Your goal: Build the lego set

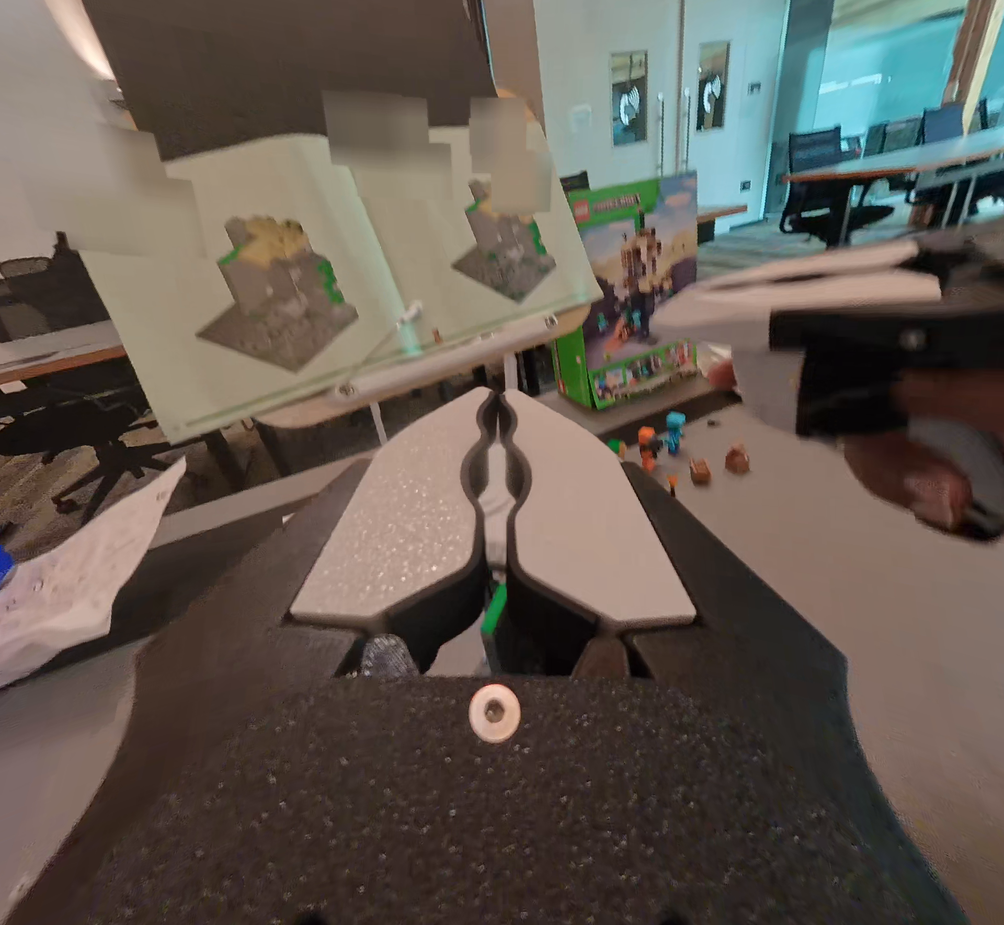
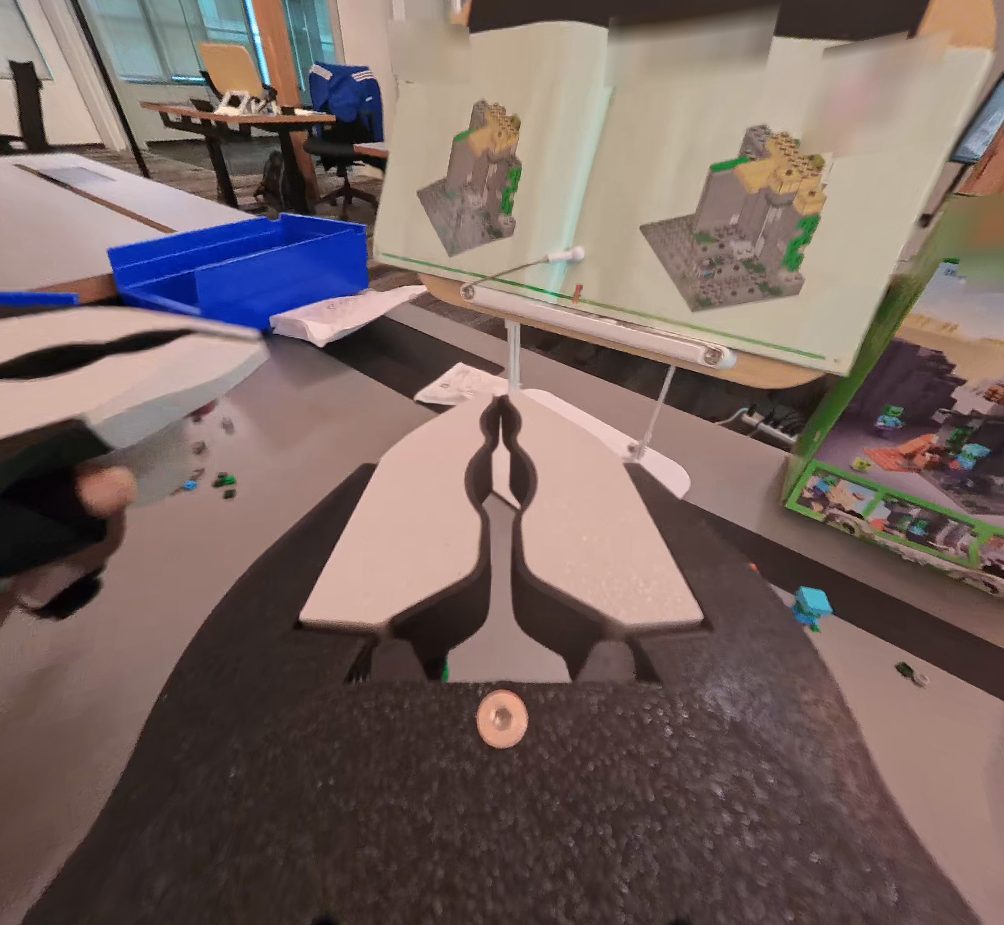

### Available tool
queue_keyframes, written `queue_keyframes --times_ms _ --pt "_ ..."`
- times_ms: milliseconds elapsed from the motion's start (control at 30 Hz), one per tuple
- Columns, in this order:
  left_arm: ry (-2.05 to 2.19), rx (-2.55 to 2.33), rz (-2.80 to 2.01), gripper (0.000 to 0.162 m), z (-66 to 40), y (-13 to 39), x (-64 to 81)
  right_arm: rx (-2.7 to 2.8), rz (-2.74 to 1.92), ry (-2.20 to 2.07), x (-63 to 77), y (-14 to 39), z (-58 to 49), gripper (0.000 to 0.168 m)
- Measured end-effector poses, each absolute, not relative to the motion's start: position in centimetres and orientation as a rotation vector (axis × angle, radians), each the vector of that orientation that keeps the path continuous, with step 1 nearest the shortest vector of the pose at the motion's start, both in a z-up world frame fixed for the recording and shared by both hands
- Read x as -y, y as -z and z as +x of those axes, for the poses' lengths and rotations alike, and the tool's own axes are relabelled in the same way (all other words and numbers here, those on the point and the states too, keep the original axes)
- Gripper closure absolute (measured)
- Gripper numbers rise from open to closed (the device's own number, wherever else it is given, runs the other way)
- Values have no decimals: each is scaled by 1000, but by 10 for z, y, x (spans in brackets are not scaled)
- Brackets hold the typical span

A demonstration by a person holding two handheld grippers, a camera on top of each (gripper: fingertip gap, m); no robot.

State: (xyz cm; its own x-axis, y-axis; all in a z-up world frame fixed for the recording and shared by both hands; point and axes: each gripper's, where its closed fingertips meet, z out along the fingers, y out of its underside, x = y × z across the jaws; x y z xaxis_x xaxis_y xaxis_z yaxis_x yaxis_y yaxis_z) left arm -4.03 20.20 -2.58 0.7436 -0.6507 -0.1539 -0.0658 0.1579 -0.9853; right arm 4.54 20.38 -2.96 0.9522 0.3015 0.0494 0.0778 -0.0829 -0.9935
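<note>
My left gripper is shut with nothing seen between its tips, held above the grey table. A green sliver shows through the gap at the finger bases; I cannot tell what it is. My right gripper is also shut and looks empty; it shows in the left wrist view, held by a hand. The left gripper shows in the right wrist view at the far left. The open instruction booklet stands on a stand ahead. Loose small bricks lie on the table.
The green lego box stands to the right of the stand. Minifigures and brown pieces lie in front of it; a blue minifigure is nearby. A blue bin and white bags are on the left. One gripper's finger ends stand about 10 centimetres off the other's.
</note>
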Motion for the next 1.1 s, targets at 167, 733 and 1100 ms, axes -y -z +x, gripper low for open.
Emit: queue_keyframes --times_ms 167,733,1100 --pt "473 -545 -1385 162 -46 2 -233 436 -1743 -222 -207 42 17 168" --pt "466 -408 -1598 162 -89 92 -288 542 -1890 -277 -218 133 -16 168" --pt "411 -449 -1568 162 -79 72 -280 474 -1771 -158 -228 99 -8 168"
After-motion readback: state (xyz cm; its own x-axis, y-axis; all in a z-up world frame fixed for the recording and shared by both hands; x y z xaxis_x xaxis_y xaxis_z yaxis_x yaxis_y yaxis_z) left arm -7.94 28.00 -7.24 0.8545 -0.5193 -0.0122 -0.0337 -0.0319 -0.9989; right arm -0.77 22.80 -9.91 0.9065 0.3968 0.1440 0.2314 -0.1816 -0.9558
